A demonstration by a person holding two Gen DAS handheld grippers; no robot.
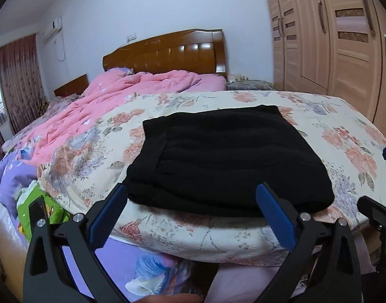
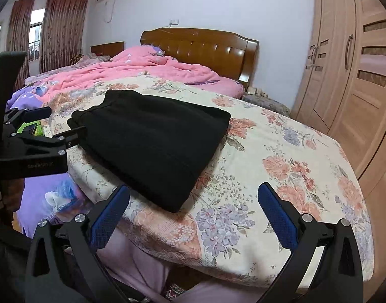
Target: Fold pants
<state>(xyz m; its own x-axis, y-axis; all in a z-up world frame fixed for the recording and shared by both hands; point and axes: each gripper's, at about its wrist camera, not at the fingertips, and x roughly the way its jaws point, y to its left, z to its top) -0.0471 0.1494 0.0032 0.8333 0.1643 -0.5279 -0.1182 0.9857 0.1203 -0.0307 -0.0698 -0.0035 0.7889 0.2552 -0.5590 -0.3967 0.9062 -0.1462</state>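
Note:
The black pants [image 1: 225, 161] lie folded into a compact rectangle on the floral quilt [image 1: 344, 131] near the bed's foot edge. They also show in the right wrist view [image 2: 152, 141]. My left gripper [image 1: 191, 192] is open and empty, its blue-padded fingers just short of the pants' near edge. My right gripper [image 2: 193, 194] is open and empty, hovering over the quilt beside the near right corner of the pants. The left gripper's body [image 2: 33, 141] shows at the left in the right wrist view, by the pants' left edge.
A rumpled pink duvet [image 1: 112, 101] covers the far half of the bed below a wooden headboard [image 1: 167, 53]. A wooden wardrobe [image 1: 332, 38] stands to the right. Purple bedding [image 1: 13, 171] and a green bag [image 1: 36, 202] lie at the left.

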